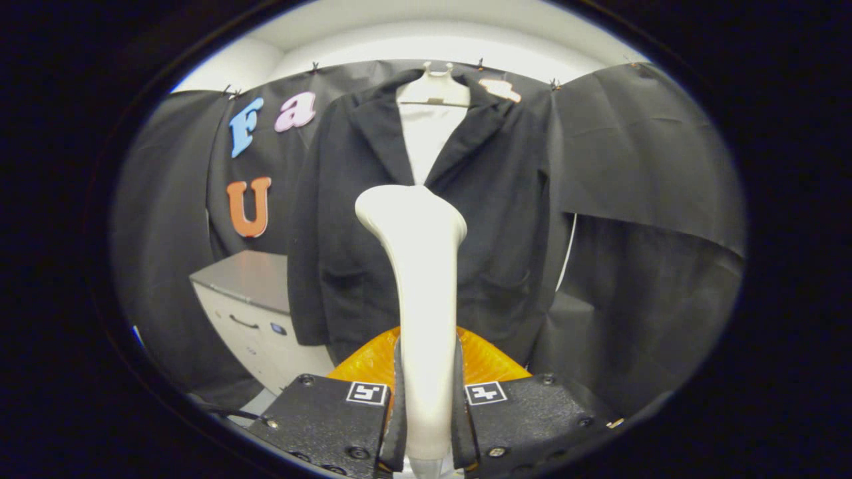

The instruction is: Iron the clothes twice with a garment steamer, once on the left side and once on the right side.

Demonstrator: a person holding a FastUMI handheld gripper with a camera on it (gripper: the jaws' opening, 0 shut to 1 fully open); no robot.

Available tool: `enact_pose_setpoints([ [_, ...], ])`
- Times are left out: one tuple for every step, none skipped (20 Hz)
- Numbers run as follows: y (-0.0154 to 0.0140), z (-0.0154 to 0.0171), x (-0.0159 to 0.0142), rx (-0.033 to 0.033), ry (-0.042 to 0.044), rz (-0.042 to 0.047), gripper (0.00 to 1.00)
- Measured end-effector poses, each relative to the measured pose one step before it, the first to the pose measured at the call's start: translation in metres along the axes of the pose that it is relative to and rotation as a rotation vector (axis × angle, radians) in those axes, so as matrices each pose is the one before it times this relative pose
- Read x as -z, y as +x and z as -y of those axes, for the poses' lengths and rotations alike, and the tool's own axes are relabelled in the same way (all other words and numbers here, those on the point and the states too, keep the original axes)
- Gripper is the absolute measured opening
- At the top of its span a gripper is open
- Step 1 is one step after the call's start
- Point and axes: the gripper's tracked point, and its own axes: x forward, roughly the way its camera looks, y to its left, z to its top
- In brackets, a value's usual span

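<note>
Between the fingers (pixel 399 406) of the tongs (pixel 426 412), the steamer (pixel 418 279) stands upright, its slim cream handle clamped from both sides. Both fingers press on the handle's lower part, one at 9 o'clock of it and one at 3 o'clock. The handle rises toward 12 o'clock and widens into a rounded head, which overlaps the lower end of the jacket's neck opening. Whether the head touches the cloth cannot be told from this view.

Beyond the steamer hangs the jacket (pixel 373 219), dark, with its lapels open. It hangs on a pale hanger (pixel 436 90) at 12 o'clock from the steamer head. A white garment (pixel 426 136) shows inside the lapels. The jacket's front panels lie at 9 o'clock and 3 o'clock of the steamer. A pocket line shows on each panel.

Just behind the handle's base, an orange ribbed part (pixel 373 362) spreads to both sides of the fingers.

At 9 o'clock of the jacket's lower hem stands a grey cabinet (pixel 246 299) with a flat top and a drawer handle. Black cloth (pixel 639 186) covers the wall behind and beside the jacket.
</note>
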Motion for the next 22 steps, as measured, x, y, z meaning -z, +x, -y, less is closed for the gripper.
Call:
enact_pose_setpoints([
  [0.0019,0.0067,-0.0167,0.01032,0.00754,0.02469,0.3],
  [0.0009,0.00828,-0.01551,0.0098,0.00458,0.02693,0.3],
  [0.00372,0.00561,-0.01465,0.01295,0.00096,0.0231,0.3],
  [0.00475,0.00602,-0.01503,0.01148,0.00543,0.02187,0.29],
  [0.00399,0.00581,-0.01449,0.0091,0.00592,0.01833,0.3],
  [0.00265,0.00601,-0.01107,0.00769,0.00704,0.01634,0.29],
  [0.00522,0.00601,-0.01287,0.00931,0.00733,0.01721,0.29],
  [0.00568,0.00477,-0.01084,0.00844,0.00682,0.01471,0.29],
  [0.0061,0.00491,-0.0092,0.00692,0.0049,0.01193,0.29],
  [0.00641,0.00254,-0.00781,0.00616,0.00839,0.00682,0.29],
  [0.00547,0.00357,-0.00701,0.00401,0.00859,0.00437,0.29],
  [0.00576,0.00391,-0.00521,0.00468,0.0084,0.0012,0.29],
  [0.00637,0.00188,-0.00289,0.00424,0.00477,0.00068,0.29],
  [0.00552,0.0005,-0.00205,0.00334,0.00317,-0.0006,0.29],
  [0.00351,0.00124,0.00001,0.00015,0.00163,-0.00232,0.29],
  [0.00265,-0.00049,0.00122,-0.00152,0.00255,-0.00426,0.29],
  [0.00204,-0.00062,0.00199,-0.00186,0.00097,-0.00479,0.29],
  [0.00147,-0.00136,0.0029,-0.00267,-0.00085,-0.00494,0.3],
  [0.00052,0.00093,0.00448,-0.0019,-0.00077,-0.00569,0.3],
  [0.00034,-0.00073,0.0032,-0.00355,-0.00008,-0.00597,0.3],
  [0.00145,-0.00216,0.00434,-0.00223,0.00115,-0.00759,0.3],
  [-0.00095,0.00047,0.00477,-0.00232,-0.00032,-0.00754,0.3],
])
